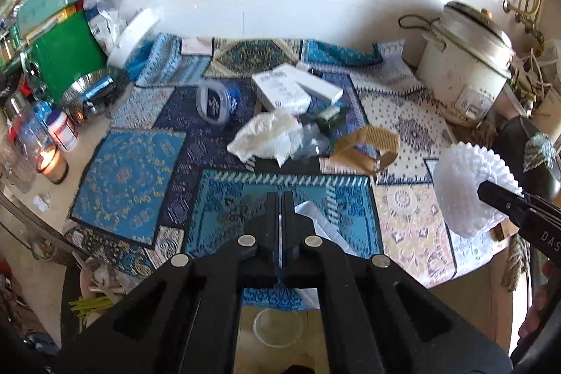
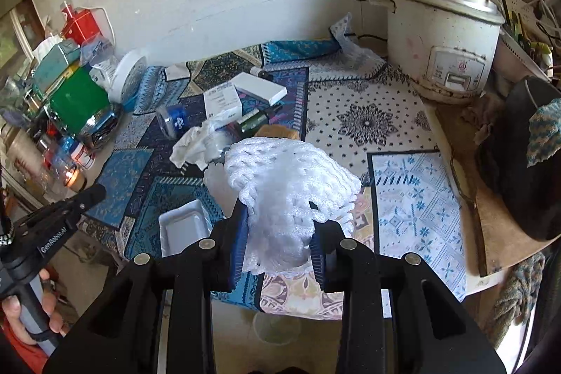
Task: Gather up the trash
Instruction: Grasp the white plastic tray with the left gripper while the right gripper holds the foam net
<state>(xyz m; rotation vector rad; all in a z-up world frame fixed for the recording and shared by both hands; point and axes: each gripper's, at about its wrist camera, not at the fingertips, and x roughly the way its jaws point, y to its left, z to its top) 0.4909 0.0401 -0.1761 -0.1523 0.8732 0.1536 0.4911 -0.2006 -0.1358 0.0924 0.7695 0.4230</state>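
- Jaws of the right gripper (image 2: pixel 280 242) pinch one white foam net (image 2: pixel 291 195) between their blue pads; the net bulges up and forward, held above the patterned mats.
- Jaws of the left gripper (image 1: pixel 279 209) are pressed together with nothing between them, pointing down over a blue mat (image 1: pixel 280 195).
- One white tray (image 2: pixel 184 226) lies on the mat just beside the left gripper's tips; in the left wrist view it shows only as a white sliver behind the fingers.
- Trash still lies in a cluster mid-desk: one crumpled white tissue (image 1: pixel 266 139), two white boxes (image 1: pixel 292 88), one clear tub with a blue lid (image 1: pixel 214 100), one dark green bottle (image 2: pixel 254 121) and one cardboard loop (image 1: pixel 370 148).
- One white rice cooker (image 2: pixel 445 34) stands at the desk's (image 2: pixel 508 240) back right corner, well apart from the cluster.
- A stack of green, teal and red boxes (image 1: pixel 66 23) crowds the back left corner; one lit candle jar (image 1: pixel 51 163) sits near the left edge.
- One hand (image 2: pixel 21 318) grips the left gripper's handle, seen low in the right wrist view; the gripper's side bears small white lettering, too blurred to read.
- On the right gripper's side the letters "DAS" show at the frame edge.
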